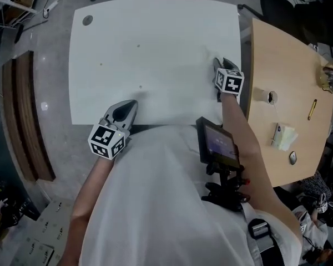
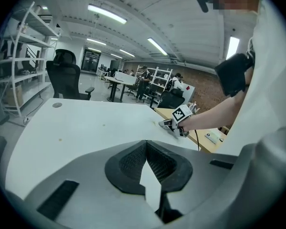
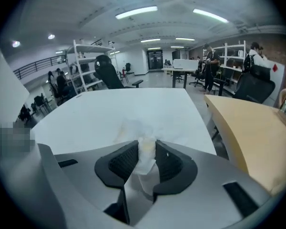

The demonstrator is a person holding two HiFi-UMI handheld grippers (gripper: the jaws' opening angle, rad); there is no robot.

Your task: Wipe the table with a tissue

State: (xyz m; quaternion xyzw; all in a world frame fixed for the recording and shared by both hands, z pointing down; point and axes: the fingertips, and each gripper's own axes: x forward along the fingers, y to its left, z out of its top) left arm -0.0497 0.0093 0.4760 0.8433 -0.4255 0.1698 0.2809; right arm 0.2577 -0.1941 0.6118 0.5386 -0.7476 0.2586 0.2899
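Observation:
A white table (image 1: 155, 43) fills the middle of the head view. My right gripper (image 1: 218, 65) rests near its right edge, shut on a bunched white tissue (image 3: 146, 149) that sticks out past the jaws onto the tabletop (image 3: 124, 113). In the left gripper view the same gripper (image 2: 170, 125) shows far off, low on the table. My left gripper (image 1: 126, 111) hovers at the table's near edge, its jaws closed together with nothing between them (image 2: 146, 144). A few small brown specks (image 1: 140, 86) dot the white top.
A wooden table (image 1: 288, 82) adjoins on the right, with a yellow pen (image 1: 312, 109), a notepad (image 1: 284, 137) and a metal item (image 1: 329, 76). A round grommet (image 1: 87, 20) sits in the white table's far left corner. Office chairs and shelves (image 2: 19, 70) stand beyond.

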